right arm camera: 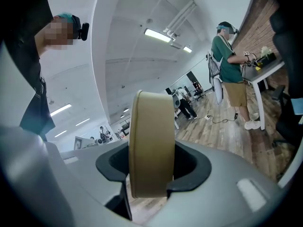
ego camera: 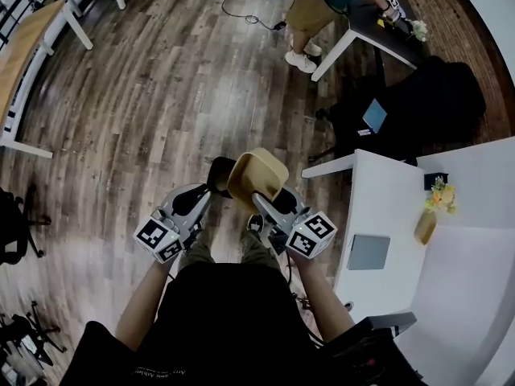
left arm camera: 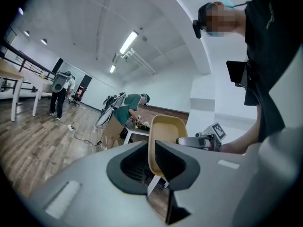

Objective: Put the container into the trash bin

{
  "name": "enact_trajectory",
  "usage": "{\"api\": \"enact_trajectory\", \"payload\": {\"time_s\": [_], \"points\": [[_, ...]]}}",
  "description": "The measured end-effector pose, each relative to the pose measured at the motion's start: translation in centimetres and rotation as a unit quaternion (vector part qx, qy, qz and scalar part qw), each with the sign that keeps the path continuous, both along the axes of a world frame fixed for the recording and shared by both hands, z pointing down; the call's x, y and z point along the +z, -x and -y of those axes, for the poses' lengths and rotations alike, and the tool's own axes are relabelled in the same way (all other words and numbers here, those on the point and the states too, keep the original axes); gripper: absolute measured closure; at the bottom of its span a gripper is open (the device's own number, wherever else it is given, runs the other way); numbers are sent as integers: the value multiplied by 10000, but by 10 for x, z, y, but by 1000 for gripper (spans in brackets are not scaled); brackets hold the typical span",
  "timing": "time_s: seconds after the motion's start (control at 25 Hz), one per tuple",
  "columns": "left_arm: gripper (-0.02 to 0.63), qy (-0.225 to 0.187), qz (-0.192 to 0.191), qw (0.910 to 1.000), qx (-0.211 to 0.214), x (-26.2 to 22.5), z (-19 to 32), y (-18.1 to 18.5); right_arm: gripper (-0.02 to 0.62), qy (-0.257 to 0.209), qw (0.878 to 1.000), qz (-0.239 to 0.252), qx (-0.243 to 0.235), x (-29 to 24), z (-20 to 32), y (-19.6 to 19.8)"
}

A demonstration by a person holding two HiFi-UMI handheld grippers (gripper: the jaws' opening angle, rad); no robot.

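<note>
My right gripper point(right arm camera: 150, 171) is clamped on the tan container point(ego camera: 259, 175), jaws spread wide across it. It is held on edge in front of me, above the wood floor point(ego camera: 161, 95). My left gripper point(left arm camera: 151, 167) sits just beside it, jaws nearly together with the container's rim in the slit — whether they pinch it I cannot tell.

The container point(ego camera: 257, 177) sits between the left tool point(ego camera: 220, 180) and right tool point(ego camera: 262, 202), table point(ego camera: 386, 207) at right.
</note>
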State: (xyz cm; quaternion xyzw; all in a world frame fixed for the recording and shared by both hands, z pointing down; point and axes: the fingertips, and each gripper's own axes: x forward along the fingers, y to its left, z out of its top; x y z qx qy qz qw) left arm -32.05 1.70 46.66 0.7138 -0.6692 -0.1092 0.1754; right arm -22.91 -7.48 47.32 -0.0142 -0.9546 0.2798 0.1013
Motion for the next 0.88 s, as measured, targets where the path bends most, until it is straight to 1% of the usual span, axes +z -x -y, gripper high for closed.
{"api": "enact_trajectory", "payload": {"time_s": [0.2,0.32,0.44,0.56,0.64,0.72,0.88], "points": [[570,66,-79,9999,121,11,-6,-7,374,-23,9998,-112,153,12,1,10],[569,87,42,9998,169,13,-13,-8,374,-49,9995,-198,232,24,1,21],[571,197,259,9993,175,13,-19,-8,374,-149,9987,-359,322,42,4,29],[571,183,449,9986,225,11,-25,-10,374,-255,9973,-539,434,65,7,37],[571,185,506,9983,216,12,-30,-11,374,-280,9962,-654,497,85,8,43],[571,322,488,9980,241,21,-34,-16,374,-299,9952,-766,538,105,10,49],[571,499,571,9966,329,38,-35,-21,374,-372,9928,-1005,527,142,12,56]]}}
